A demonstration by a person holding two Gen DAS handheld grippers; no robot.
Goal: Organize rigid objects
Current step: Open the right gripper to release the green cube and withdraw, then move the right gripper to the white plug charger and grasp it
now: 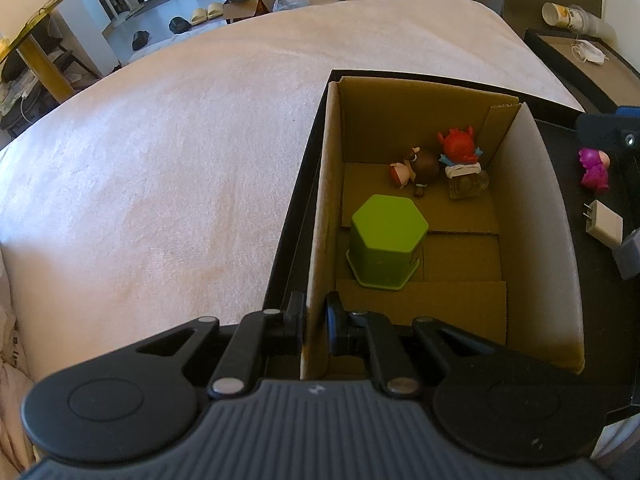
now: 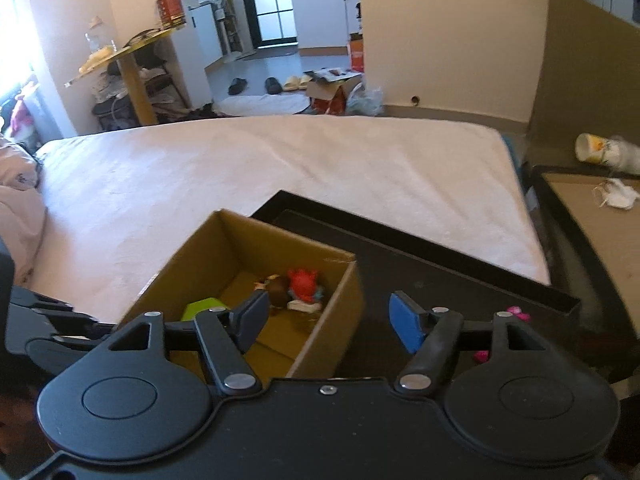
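An open cardboard box (image 1: 524, 216) (image 2: 344, 304) stands on a black tray (image 1: 294, 216) (image 2: 460, 276) on the bed. Inside lie a green hexagonal container (image 1: 386, 240) (image 2: 202, 307), a red figurine (image 1: 460, 148) (image 2: 304, 280) and a brown figurine (image 1: 422, 166) (image 2: 278, 290). My left gripper (image 1: 314, 322) is shut on the box's near-left wall. My right gripper (image 2: 330, 320) is open and empty above the box's right wall. A magenta toy (image 1: 594, 168) (image 2: 518, 314) lies on the tray right of the box, partly hidden behind the right finger.
A white charger plug (image 1: 604, 228) lies on the tray near the magenta toy. The pale bedspread (image 1: 180, 160) (image 2: 320, 160) stretches left and beyond. A bedside table (image 1: 576, 52) (image 2: 592, 208) at the right holds a paper cup (image 2: 592, 148) and a mask.
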